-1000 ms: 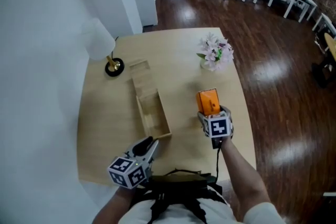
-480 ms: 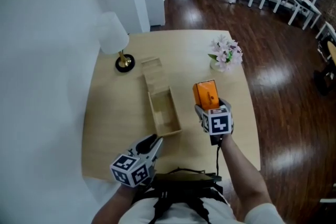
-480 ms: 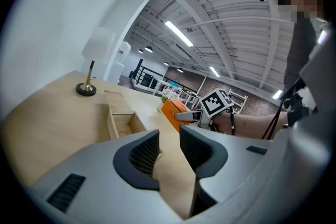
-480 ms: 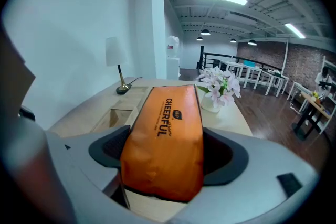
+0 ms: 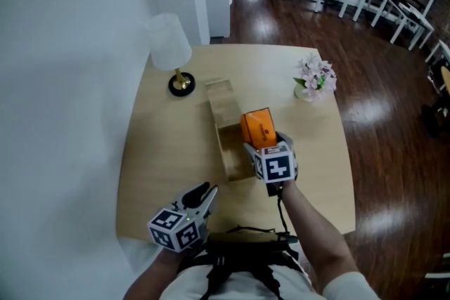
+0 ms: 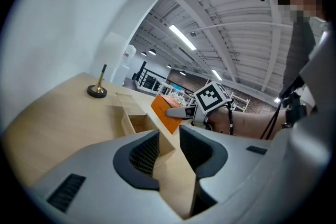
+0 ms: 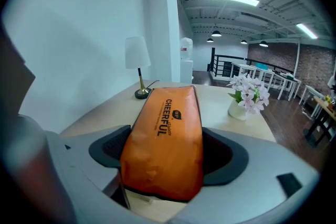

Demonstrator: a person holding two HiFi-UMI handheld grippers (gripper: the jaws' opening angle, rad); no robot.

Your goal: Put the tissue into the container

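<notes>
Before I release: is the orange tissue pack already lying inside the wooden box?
No, the orange tissue pack is clamped between the pads of the right tongs.

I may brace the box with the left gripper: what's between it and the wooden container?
Only bare tabletop lies between the left gripper and the wooden container, in the head view.

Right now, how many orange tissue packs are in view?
1: the orange tissue pack, clamped in the right tongs close to the wooden container, whose inside is partly hidden.

Table [image 5: 158,151] carries a lamp [image 5: 169,46], a wooden container [image 5: 223,113] (open-topped) and flower vase [image 5: 316,78].
</notes>
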